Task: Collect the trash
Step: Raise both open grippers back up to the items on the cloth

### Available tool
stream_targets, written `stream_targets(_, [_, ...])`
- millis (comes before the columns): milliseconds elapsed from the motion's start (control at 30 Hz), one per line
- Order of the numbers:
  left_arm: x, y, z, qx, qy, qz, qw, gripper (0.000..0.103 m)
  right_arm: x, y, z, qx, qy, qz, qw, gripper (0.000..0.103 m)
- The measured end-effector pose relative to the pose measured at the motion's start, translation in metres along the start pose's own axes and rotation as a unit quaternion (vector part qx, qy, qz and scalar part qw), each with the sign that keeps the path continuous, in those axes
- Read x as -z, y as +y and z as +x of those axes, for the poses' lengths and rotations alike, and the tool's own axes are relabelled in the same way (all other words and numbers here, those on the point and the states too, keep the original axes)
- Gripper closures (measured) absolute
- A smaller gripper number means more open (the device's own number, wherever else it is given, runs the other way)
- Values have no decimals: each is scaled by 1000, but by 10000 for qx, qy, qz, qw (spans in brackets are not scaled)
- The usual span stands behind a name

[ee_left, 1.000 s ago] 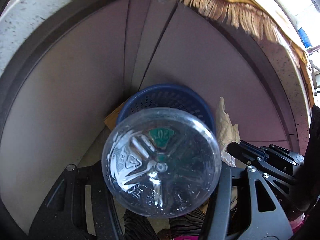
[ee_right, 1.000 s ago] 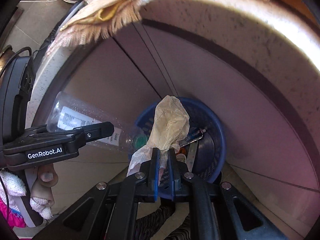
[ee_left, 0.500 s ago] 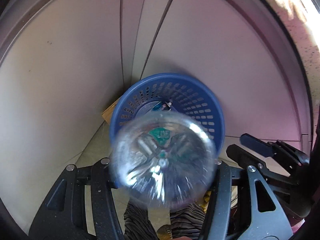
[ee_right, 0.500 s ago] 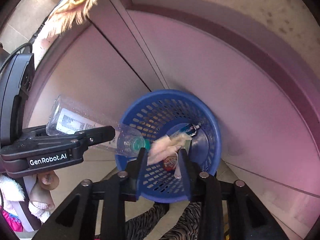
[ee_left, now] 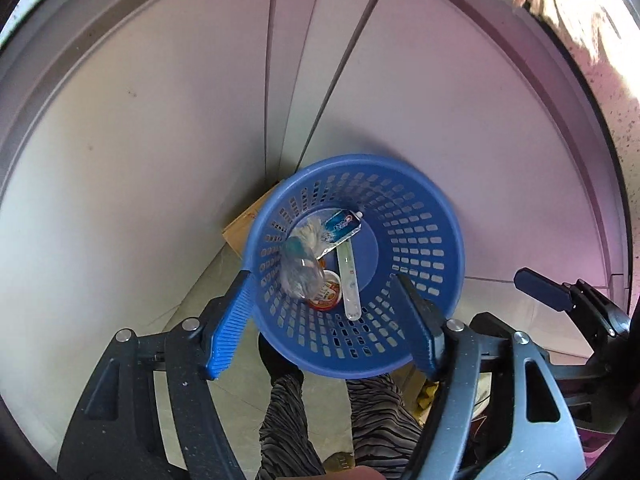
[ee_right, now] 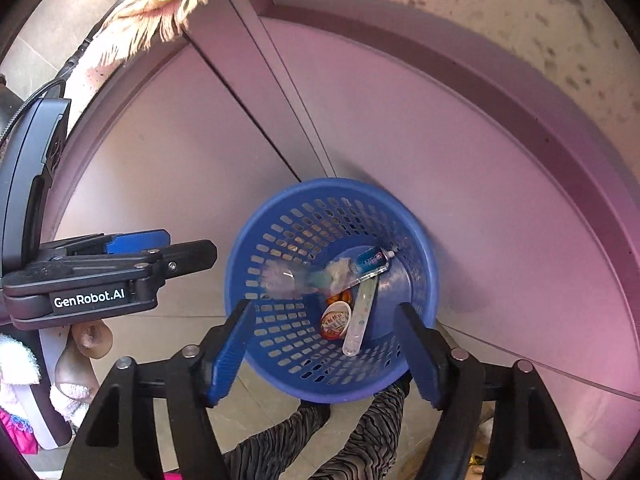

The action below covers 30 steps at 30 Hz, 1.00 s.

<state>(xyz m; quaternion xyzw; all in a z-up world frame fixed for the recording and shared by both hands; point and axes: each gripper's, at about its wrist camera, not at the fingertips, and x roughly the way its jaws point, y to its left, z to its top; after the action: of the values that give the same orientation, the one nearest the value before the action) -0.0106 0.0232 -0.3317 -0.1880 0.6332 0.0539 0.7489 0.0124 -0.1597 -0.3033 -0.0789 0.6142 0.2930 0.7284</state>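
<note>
bottle (ee_left: 300, 268) dropped into basket (ee_left: 424, 216); both tools (ee_left: 324, 320) (ee_right: 324, 356) aimed downward, jaws opening, empty.

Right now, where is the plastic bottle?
In both wrist views the plastic bottle is blurred inside the blue basket, on its left, beside the toothpaste tube.

Both tongs point steeply downward, side by side. The left tongs (ee_left: 326, 320) are spreading their blue-padded jaws, with nothing pinched between them. The right tongs (ee_right: 326, 354) are spreading too, also gripping nothing. Bare fingers (ee_right: 90, 336) curl under the left handle.
</note>
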Motion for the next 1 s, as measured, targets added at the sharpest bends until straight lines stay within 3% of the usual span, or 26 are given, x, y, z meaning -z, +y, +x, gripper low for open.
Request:
stream_targets(400, [-8,-3,-32,47,-264,-31,9996,32,-9,4,-32,-150,-162,-99,9997,23])
stream_targets(633, [-15,-4,-69,189,-535,-166,9983,32,-22,7,-69,-475,-298,-259,9981,19])
stream_targets(1000, [-41,-17,-144,474,-1224,-261,9910,32,-45,1,-146,-835,-934,-720,9895,15])
